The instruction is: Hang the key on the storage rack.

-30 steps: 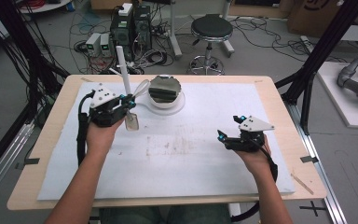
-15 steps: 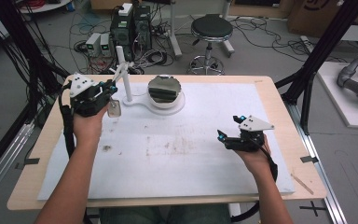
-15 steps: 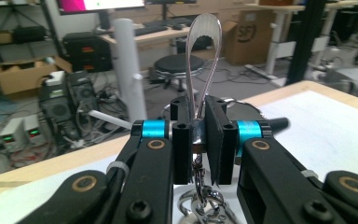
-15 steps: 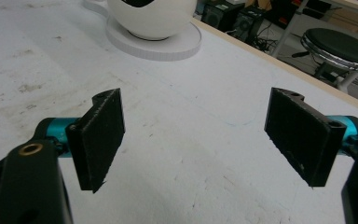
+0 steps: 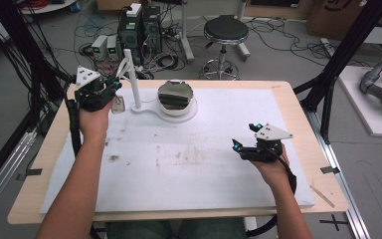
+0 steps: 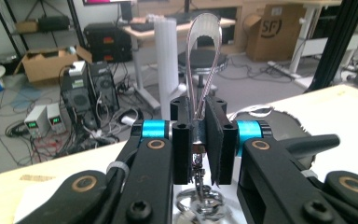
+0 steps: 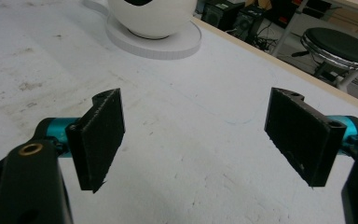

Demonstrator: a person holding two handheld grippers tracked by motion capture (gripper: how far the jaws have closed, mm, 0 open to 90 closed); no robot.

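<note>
The fingers [image 6: 214,140] of the left gripper [image 6: 199,140] are pinching a keychain strap [image 6: 204,56] — its pale loop is standing upright above them, a metal ring and clasp [image 6: 198,196] dangling below. Just beyond the loop, the white post [image 6: 165,60] of a stand is rising, its long axis vertical; in the high view the left gripper [image 5: 99,92] is sitting just beside that post [image 5: 133,79], at the far left of the surface [image 5: 189,169]. Any hanging move looks to be this hand's. The right gripper [image 7: 196,140] is resting well apart — its fingers [image 7: 102,135] are spread wide, holding nothing, pointing toward the stand's white bowl [image 7: 151,16].
</note>
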